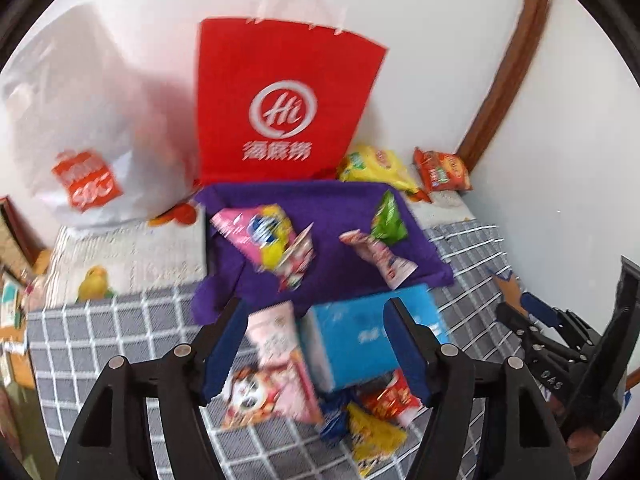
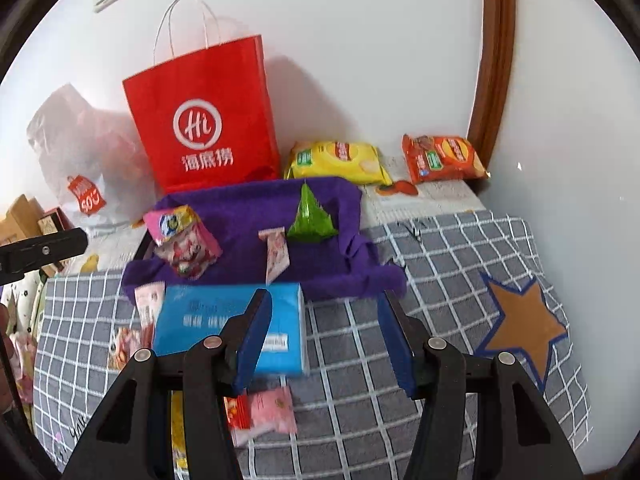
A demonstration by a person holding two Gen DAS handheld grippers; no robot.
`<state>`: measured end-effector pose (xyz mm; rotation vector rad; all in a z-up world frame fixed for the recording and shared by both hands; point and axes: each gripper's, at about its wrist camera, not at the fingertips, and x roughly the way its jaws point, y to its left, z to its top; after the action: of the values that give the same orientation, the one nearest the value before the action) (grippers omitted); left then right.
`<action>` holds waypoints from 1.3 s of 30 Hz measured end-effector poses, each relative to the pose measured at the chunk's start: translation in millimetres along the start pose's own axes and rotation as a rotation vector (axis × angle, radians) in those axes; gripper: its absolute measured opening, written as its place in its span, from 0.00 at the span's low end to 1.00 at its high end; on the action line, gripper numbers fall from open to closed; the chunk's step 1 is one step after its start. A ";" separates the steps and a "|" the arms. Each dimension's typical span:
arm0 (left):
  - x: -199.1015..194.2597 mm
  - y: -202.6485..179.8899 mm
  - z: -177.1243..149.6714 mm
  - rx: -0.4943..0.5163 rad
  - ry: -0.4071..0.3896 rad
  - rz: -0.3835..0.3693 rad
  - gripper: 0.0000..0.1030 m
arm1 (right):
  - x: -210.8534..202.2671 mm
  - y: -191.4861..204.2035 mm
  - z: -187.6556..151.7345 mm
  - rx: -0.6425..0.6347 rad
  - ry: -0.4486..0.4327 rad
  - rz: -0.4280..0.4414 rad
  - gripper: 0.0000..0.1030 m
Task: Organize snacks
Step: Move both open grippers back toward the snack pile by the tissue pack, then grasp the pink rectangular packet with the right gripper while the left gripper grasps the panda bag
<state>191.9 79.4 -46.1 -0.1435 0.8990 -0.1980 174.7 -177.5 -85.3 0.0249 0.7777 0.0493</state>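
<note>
The purple tray (image 2: 348,276) lies on a grey checked cloth (image 2: 440,260) and serves as the landmark here. Inside it sit a green packet (image 2: 310,220) toward its far right side, a small pink-and-white packet (image 2: 276,256) near its middle, and a pink and yellow bundle of packets (image 2: 180,240) at its left end. Behind the tray stands a red paper bag (image 2: 208,120), with a yellow packet (image 2: 340,160) and an orange packet (image 2: 442,158) behind the tray's right corner. A blue box (image 2: 192,320) lies just in front of the tray's near edge. The left tongs (image 1: 316,344) are spread with nothing pinched; they hang above that box and a long pink packet (image 1: 276,360) beside it, though blur makes it hard to say how close. More small sweets (image 1: 380,412) lie in front of the box, further from the tray. The right tongs (image 2: 324,340) are likewise spread and empty, over bare cloth in front of the tray's right half, the blue box showing past their left finger.
</note>
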 end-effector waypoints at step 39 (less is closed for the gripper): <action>19.7 62.5 -84.4 -0.141 0.137 0.098 0.66 | 72.8 37.4 -98.5 -0.103 0.245 0.114 0.53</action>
<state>144.3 132.2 -125.9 -0.2177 1.0541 -0.0534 156.1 -135.8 -205.0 -0.0351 1.0174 0.2038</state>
